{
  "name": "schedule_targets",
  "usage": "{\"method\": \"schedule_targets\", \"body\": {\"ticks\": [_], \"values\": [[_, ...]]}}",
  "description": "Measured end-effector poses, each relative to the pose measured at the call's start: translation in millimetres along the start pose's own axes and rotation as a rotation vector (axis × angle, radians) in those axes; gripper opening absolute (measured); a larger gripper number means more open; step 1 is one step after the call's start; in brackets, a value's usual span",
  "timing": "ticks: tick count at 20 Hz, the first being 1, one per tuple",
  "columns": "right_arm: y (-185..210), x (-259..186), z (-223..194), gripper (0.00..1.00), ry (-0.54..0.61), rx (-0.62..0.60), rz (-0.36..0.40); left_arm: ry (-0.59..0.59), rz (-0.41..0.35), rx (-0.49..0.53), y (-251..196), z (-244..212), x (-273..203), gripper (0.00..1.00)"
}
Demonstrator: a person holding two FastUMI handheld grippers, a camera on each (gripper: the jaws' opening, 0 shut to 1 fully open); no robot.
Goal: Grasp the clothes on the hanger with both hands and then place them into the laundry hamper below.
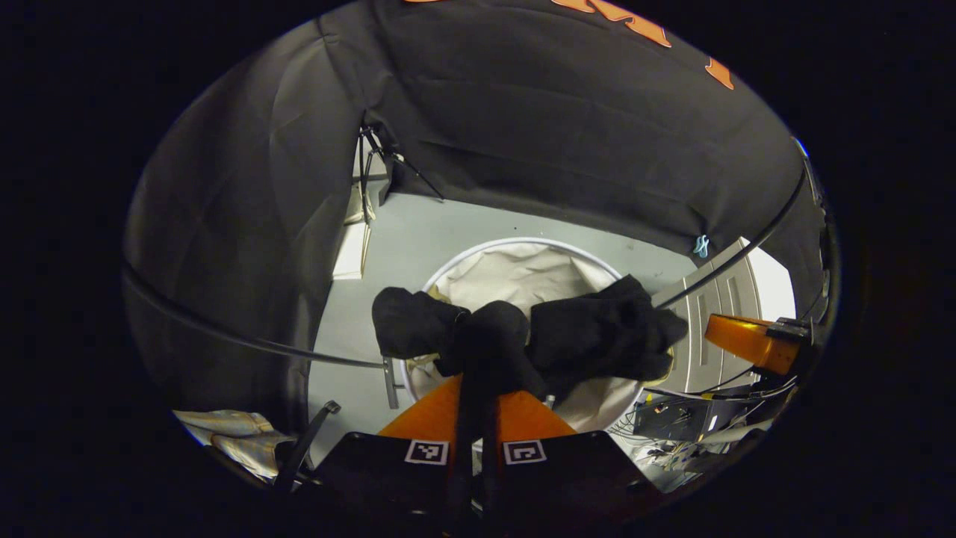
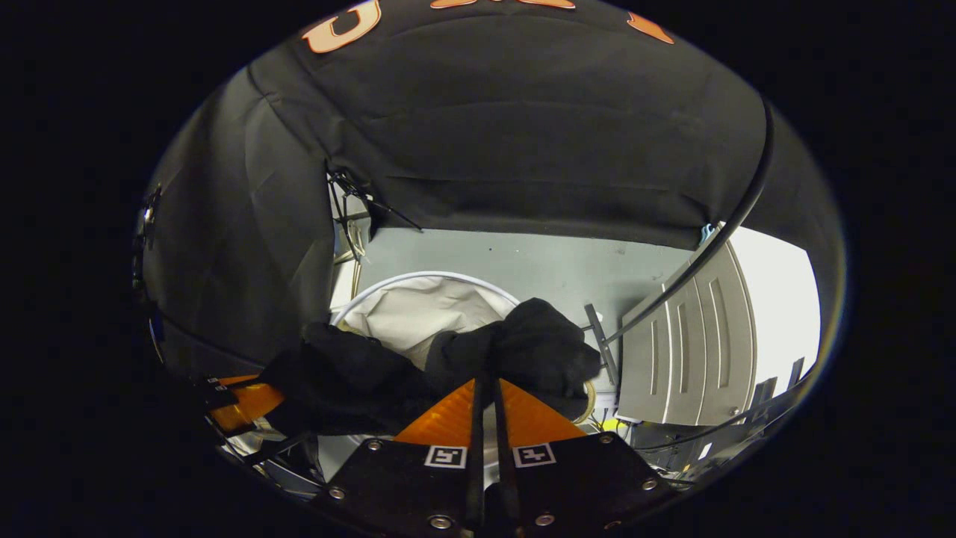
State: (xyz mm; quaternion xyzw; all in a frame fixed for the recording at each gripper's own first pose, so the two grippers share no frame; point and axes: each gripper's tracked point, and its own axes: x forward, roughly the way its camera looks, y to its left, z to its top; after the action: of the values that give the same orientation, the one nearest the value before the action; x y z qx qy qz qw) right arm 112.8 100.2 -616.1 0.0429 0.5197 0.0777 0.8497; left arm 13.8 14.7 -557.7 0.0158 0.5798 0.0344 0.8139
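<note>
The black clothes [image 1: 523,336] hang in the air between the two grippers, right over the laundry hamper [image 1: 523,243]. The left gripper [image 1: 475,388] has its jaws squeezed together on one bunch of the cloth, just ahead of its fingers. In the right gripper view, the right gripper [image 2: 485,385] is clamped on the other end the same way, its jaws tight with dark cloth bulging out past them. I think they hold it by two ends so it stays spread and does not slip out.

The hamper's white rim makes a wide round mouth below and beyond both sets of jaws, with pale lining inside. Some cloth droops past the rim on the left gripper's side. A thin black rail [image 2: 736,209] curves off to the side of the right jaws, near the grey cabinet [image 2: 683,351]. Straight down looks open, so lowering should go fine if the loose ends get tucked inside the rim.
</note>
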Motion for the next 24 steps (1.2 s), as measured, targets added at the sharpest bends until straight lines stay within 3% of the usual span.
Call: {"method": "schedule_targets", "body": {"ticks": [2,7,11,13,14,15,16,17,18,19,24], "values": [[-3.8,0.0,-2.1,0.10,0.001,0.005,-0.008,-0.007,-0.004,-0.003,0.8,1.0,0.6,0.12],[-6.6,-8.5,-3.4,0.24,-0.010,0.014,-0.019,-0.035,-0.020,-0.015,0.5,21.2,-8.9,0.29],[-3.7,-20.7,-0.7,0.45,-0.022,0.008,-0.018,-0.047,-0.029,-0.020,-0.6,20.8,-22.4,0.84],[-2.6,-29.4,1.2,0.52,-0.033,0.015,-0.018,-0.052,-0.029,-0.022,-0.4,21.4,-31.6,0.80],[-2.6,-34.9,4.2,0.76,-0.042,0.016,-0.024,-0.058,-0.032,-0.025,0.1,21.3,-34.9,0.85],[-4.6,-42.3,8.9,0.83,-0.052,0.014,-0.030,-0.064,-0.044,-0.037,-3.5,24.1,-43.2,0.82],[-4.4,-50.5,12.5,0.89,-0.063,0.013,-0.033,-0.073,-0.048,-0.045,-1.9,27.2,-48.3,0.92],[-4.2,-60.1,15.9,0.92,-0.076,0.013,-0.038,-0.087,-0.046,-0.051,0.1,32.3,-57.4,0.97],[-3.9,-70.3,21.4,0.85,-0.092,0.012,-0.041,-0.105,-0.038,-0.053,5.3,37.2,-66.3,0.97],[-3.4,-80.3,28.6,0.94,-0.110,0.012,-0.045,-0.123,-0.034,-0.052,8.4,42.5,-74.8,0.97],[1.8,-141.7,58.8,0.94,-0.193,0.007,-0.065,-0.238,-0.007,-0.033,25.5,70.6,-131.2,0.98]]}}
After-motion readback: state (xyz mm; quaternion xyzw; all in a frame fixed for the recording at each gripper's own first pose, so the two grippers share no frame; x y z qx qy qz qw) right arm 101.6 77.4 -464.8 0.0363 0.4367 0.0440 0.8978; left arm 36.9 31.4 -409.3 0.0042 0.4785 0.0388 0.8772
